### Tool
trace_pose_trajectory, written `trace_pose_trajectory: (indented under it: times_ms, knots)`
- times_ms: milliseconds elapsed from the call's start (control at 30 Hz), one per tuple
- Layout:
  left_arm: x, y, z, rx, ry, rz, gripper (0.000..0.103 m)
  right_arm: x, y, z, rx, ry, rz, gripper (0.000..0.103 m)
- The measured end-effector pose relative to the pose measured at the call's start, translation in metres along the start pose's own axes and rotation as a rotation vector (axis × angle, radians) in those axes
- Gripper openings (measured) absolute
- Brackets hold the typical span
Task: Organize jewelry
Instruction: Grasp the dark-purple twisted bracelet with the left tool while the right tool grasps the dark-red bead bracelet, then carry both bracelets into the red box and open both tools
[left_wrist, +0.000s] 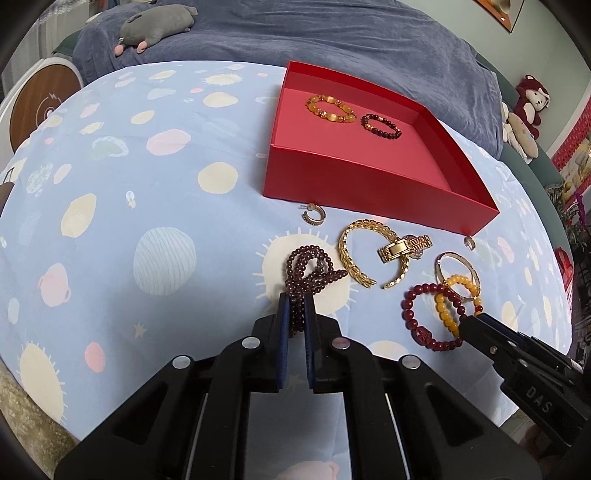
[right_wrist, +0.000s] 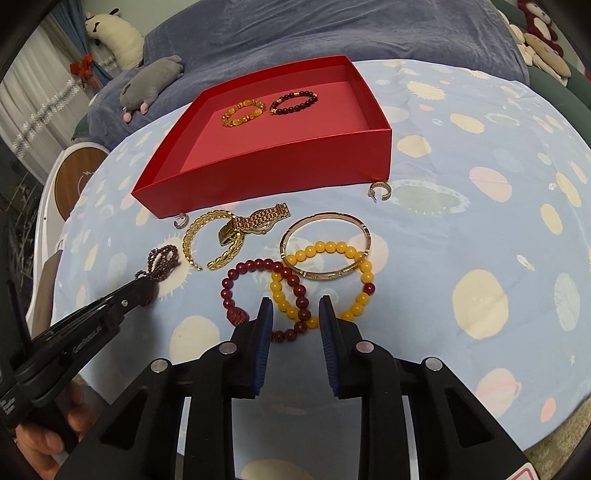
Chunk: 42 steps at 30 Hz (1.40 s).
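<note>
My left gripper (left_wrist: 296, 301) is shut on a small dark garnet bead bracelet (left_wrist: 310, 271) that lies looped on the cloth; the bracelet also shows in the right wrist view (right_wrist: 162, 260). My right gripper (right_wrist: 296, 308) is open, its fingers straddling overlapping yellow (right_wrist: 325, 258) and dark red (right_wrist: 266, 291) bead bracelets. A rose-gold bangle (right_wrist: 325, 245) overlaps the yellow one. A gold cuff (right_wrist: 212, 238) and gold watch (right_wrist: 258, 221) lie nearby. The red box (right_wrist: 266, 166) holds an amber bracelet (right_wrist: 243, 112) and a dark bead bracelet (right_wrist: 293, 101).
Small hoop earrings lie by the box front, one (right_wrist: 380, 190) at its right corner and one (right_wrist: 181, 221) at its left. The table wears a light blue planet-print cloth (right_wrist: 480, 221). A blue-covered bed (left_wrist: 332, 40) with plush toys lies behind.
</note>
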<state>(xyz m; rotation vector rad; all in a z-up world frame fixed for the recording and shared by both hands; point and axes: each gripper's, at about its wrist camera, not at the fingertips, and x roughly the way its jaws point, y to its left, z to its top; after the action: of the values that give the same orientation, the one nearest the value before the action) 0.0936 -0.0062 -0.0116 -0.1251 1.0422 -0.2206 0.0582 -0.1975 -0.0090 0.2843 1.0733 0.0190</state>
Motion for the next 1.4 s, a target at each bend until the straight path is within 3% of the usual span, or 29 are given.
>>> trace_pose_trajectory:
  times_ms: [333, 767, 1100, 1400]
  knots:
    - [-0.007, -0.001, 0.001, -0.003, -0.003, -0.015, 0.007, 0.009, -0.002, 0.004, 0.006, 0.016, 0.009, 0.007]
    - [-0.039, -0.007, 0.017, 0.019, -0.033, -0.070, 0.003, -0.046, -0.012, 0.016, 0.058, -0.077, 0.070, 0.007]
    - [-0.067, -0.015, 0.056, 0.030, -0.097, -0.123, 0.003, -0.081, -0.026, 0.062, 0.107, -0.170, 0.102, 0.007]
    - [-0.061, -0.031, 0.121, 0.046, -0.153, -0.147, 0.003, -0.060, -0.010, 0.126, 0.069, -0.194, 0.123, 0.007]
